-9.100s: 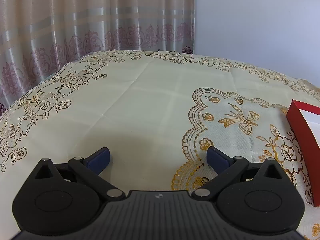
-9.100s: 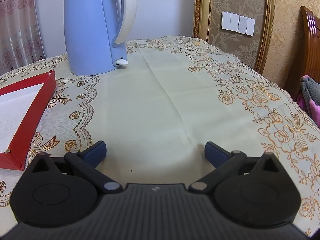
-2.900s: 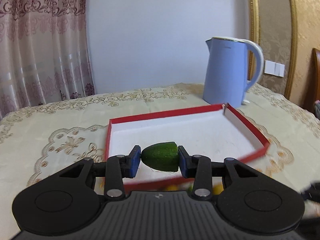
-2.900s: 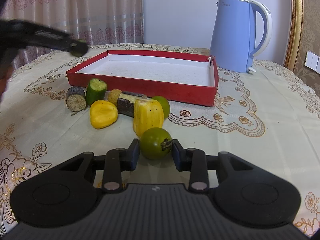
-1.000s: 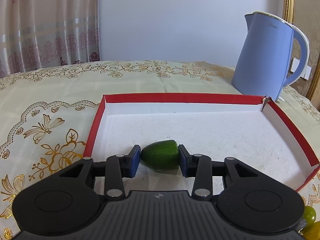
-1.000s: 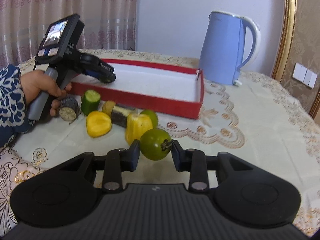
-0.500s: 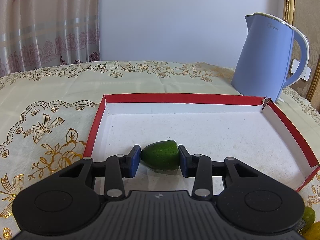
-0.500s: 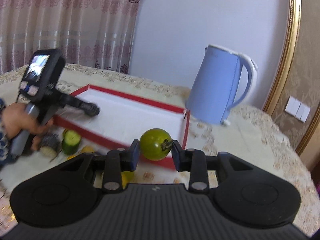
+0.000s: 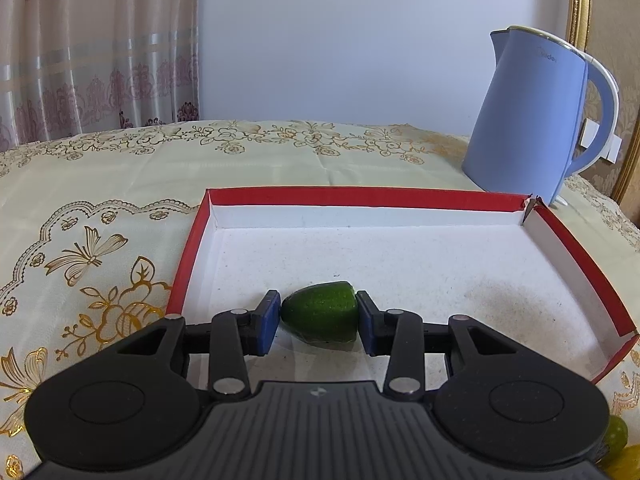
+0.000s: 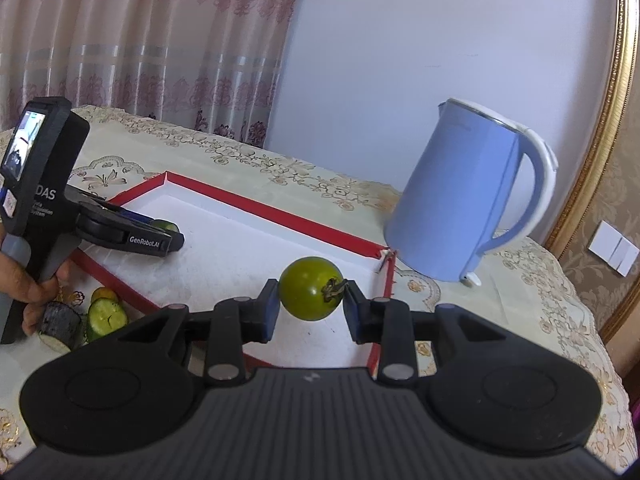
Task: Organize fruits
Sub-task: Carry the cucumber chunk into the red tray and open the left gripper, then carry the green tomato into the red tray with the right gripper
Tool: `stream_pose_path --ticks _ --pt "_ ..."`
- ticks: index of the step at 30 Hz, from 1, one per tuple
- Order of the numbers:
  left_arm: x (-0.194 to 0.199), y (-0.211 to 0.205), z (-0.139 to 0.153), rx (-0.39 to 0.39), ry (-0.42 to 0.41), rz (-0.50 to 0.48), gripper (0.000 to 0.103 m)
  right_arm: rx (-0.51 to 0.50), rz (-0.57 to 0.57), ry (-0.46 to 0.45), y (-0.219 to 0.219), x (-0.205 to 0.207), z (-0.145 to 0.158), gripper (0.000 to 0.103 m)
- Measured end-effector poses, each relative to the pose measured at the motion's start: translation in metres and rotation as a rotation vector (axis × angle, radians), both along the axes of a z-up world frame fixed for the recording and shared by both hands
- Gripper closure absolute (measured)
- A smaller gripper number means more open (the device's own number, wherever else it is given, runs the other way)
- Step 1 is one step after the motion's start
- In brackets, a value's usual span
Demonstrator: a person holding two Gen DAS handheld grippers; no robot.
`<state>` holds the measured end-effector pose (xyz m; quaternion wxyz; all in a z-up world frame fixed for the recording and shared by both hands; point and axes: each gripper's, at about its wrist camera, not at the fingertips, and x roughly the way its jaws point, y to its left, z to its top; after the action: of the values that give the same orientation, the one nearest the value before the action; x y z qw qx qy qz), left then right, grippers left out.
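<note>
Green tomato [image 10: 311, 294] clamped in my right tool [image 10: 310, 312], pads on its two sides, stem pointing at the right pad. I take it to be in the air above the near right corner of the red tray [image 10: 280, 222]; carried high, I judge, so it clears the red wall before going down onto the white floor.

Cucumber end piece [image 9: 320, 317] gripped in my left tool [image 9: 318, 322], cut face against the right pad, rounded tip against the left. It sits low over the tray's white floor [image 9: 400, 264] at about 7 o'clock of the tray, near the left wall. Whether it touches the floor I cannot tell. My reading: it is parked at its spot awaiting release, leaving the rest of the floor free for the tomato.

Nothing else lies in the tray.

Outside, on the table [image 9: 120, 176], at 8 o'clock from the tomato in the right view: a cucumber slice [image 10: 106, 314] and a dark eggplant chunk [image 10: 60, 324], beside the hand [image 10: 24, 280] holding the left tool. More yellow and green pieces show at the lower right edge of the left view, unsorted.

Blue kettle [image 10: 468, 200] stands beyond the tray's far right corner, at 1 o'clock from the tomato; worth keeping the right tool's path short of it.
</note>
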<state>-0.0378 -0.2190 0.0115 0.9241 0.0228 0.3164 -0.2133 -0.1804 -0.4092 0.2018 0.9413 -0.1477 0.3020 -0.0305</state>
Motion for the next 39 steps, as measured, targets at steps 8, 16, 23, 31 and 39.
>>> stream_pose_path --ticks 8,16,23,31,39 --pt "0.002 0.001 0.000 -0.033 0.016 -0.018 0.052 0.003 0.000 0.016 -0.001 0.014 -0.006 0.071" --pt "0.001 0.003 0.003 -0.051 0.024 -0.015 0.046 0.020 -0.025 0.039 -0.012 0.025 -0.017 0.071" --pt "-0.001 0.010 0.011 -0.098 -0.008 0.008 0.035 0.039 -0.034 0.048 -0.017 0.035 -0.024 0.071" --pt "-0.005 0.008 0.014 -0.080 -0.037 0.015 0.035 0.082 -0.048 0.051 -0.023 0.049 -0.036 0.071" --pt "-0.006 0.007 0.014 -0.067 -0.047 0.022 0.035 0.107 -0.076 0.084 -0.029 0.075 -0.053 0.071"
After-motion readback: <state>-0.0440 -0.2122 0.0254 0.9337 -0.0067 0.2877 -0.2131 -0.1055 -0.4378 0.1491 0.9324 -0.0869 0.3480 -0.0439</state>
